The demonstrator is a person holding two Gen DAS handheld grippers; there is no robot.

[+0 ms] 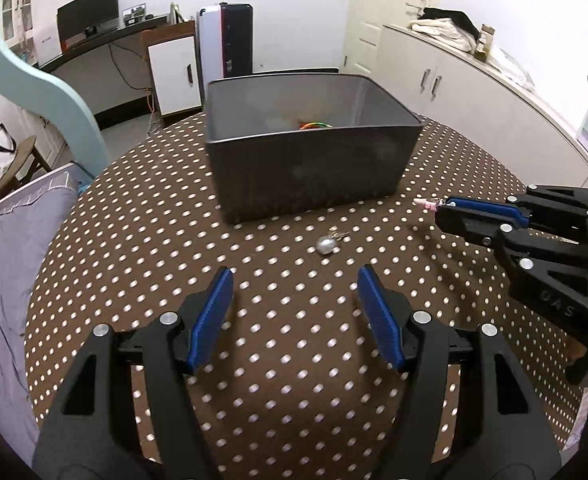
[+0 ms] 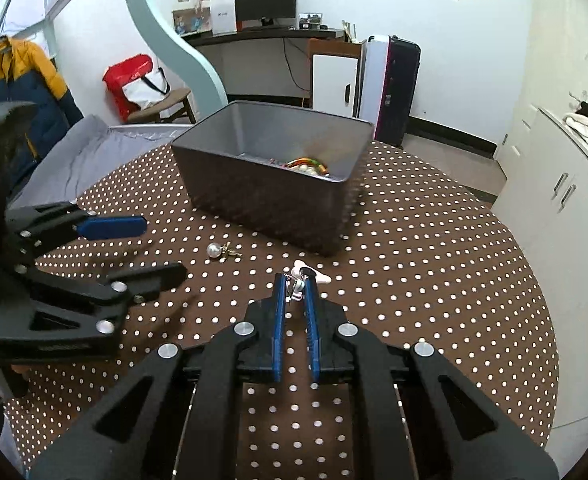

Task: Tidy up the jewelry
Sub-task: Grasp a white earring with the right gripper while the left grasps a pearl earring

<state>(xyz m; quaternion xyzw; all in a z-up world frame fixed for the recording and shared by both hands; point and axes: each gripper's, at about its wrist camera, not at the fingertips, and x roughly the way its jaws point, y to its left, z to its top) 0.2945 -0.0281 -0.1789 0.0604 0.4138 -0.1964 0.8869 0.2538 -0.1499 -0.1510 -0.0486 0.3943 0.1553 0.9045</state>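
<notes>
**Pink trinket pinched by the right gripper, pearl piece lying in front of the bin**

Left wrist view: the left gripper (image 1: pixel 294 312) has its blue pads spread wide over the polka-dot counter (image 1: pixel 134 240), holding nothing. The grey bin (image 1: pixel 309 168) stands on the counter, with colourful jewelry (image 1: pixel 313 125) just showing over its near wall. A pearl earring (image 1: pixel 327 245) with a small gold fitting lies on the counter just in front of the bin, between the bin and the left gripper. To the right of the bin, the right gripper (image 1: pixel 439 205) is pressed together on a small pink trinket (image 1: pixel 425 203) whose tip pokes out beyond the fingertips.

Right wrist view: the right gripper (image 2: pixel 295 284) pinches the pink-and-white trinket (image 2: pixel 299 280) between its blue pads, in front of the bin's (image 2: pixel 262 200) near corner. The pearl earring (image 2: pixel 216 250) lies in front of the bin, to the left of the trinket and apart from it. The left gripper (image 2: pixel 162 248) is spread open just left of the earring. Coloured bracelets (image 2: pixel 305 164) rest inside the bin.
</notes>
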